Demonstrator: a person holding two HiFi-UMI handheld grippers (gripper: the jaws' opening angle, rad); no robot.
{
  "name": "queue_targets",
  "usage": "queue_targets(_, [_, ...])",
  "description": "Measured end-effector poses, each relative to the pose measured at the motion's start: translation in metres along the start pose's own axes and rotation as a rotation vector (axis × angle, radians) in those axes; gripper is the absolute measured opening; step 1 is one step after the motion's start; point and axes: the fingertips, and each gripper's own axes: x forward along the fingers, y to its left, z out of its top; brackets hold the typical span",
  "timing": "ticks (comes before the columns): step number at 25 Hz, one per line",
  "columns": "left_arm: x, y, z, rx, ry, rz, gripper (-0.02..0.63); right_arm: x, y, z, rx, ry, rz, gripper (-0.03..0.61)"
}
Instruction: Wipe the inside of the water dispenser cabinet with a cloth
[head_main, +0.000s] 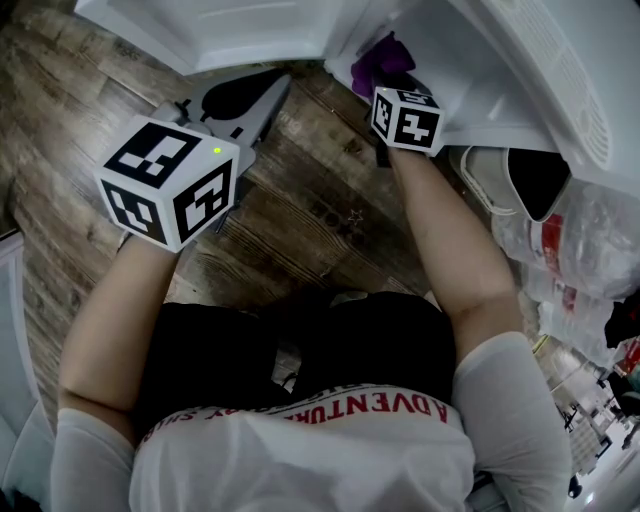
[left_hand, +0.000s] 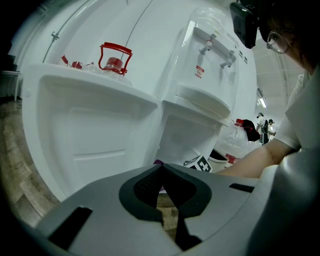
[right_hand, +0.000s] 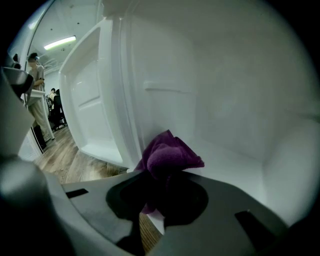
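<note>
Pinching the purple cloth (right_hand: 167, 157), my right tool (right_hand: 160, 195) has its jaws clamped on the lower folds, and the rest bunches up past the tips. The cloth sits at the open front of the white cabinet (right_hand: 225, 100), low by its left wall, next to the door (right_hand: 90, 100), which is swung wide. I can't tell whether it touches the cabinet's bottom. From the head view the cloth (head_main: 383, 58) pokes out just beyond that tool's marker cube, at the cabinet's mouth.

My left tool (left_hand: 162, 192) is well apart from it, over the wooden floor (head_main: 300, 210). Its jaws are together at the tips with nothing between them.

In the left gripper view the dispenser (left_hand: 210, 75) carries a small red label (left_hand: 199, 72) between its two taps, too small for me to read. A jug (left_hand: 115, 57) with a red cap and handle shows past the top edge of the door.

On my white shirt (head_main: 300, 460) red letters, upside down from the head camera, read "ADVENTUR"; the rest I can't make out. Clear bottles (head_main: 580, 250) at the right have red bands whose print is blurred.
</note>
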Motion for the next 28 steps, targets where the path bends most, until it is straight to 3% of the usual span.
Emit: queue_targets(28, [0.017,-0.024,-0.006,0.04,0.022,-0.061,0.028,-0.082,-0.076,-0.071,0.127,0.093,-0.13,0.067])
